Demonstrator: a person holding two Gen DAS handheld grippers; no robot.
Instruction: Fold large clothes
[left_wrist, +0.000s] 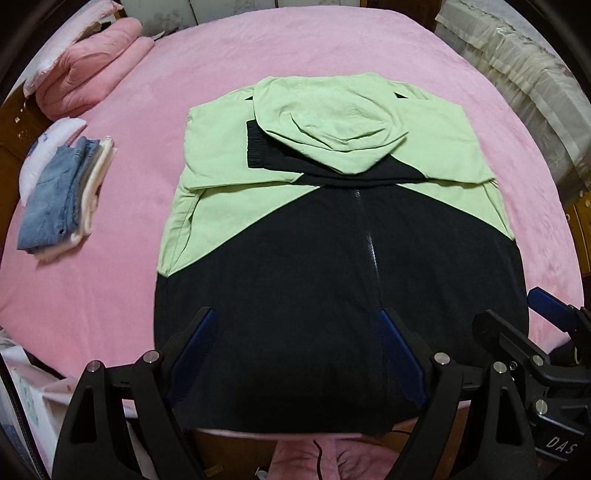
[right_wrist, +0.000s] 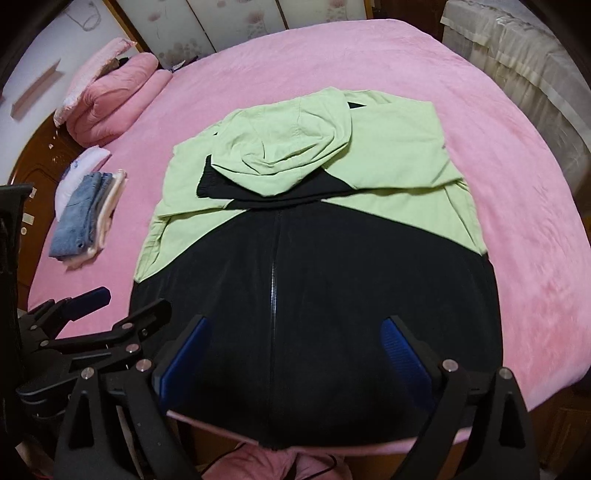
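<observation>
Left wrist view shows the pink bed (left_wrist: 332, 51), wide and free around the green and black jacket (left_wrist: 295, 266) lying flat in its middle, hem at the near edge. Both the left claw (left_wrist: 297, 343) and right claw (right_wrist: 295, 350) hover wide open, holding nothing. A grip on one layer only could pull the folded sleeves open, I think.

Jacket (left_wrist: 332, 258) green-and-black; bedsheet (left_wrist: 110, 295) pink; folded jeans (left_wrist: 51, 210) blue.

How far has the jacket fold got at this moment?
Done: the jacket lies zipped on the bed, sleeves and hood folded in. In hand: nothing; the left gripper and right gripper hover open over the hem. Left: folding the body up.
</observation>
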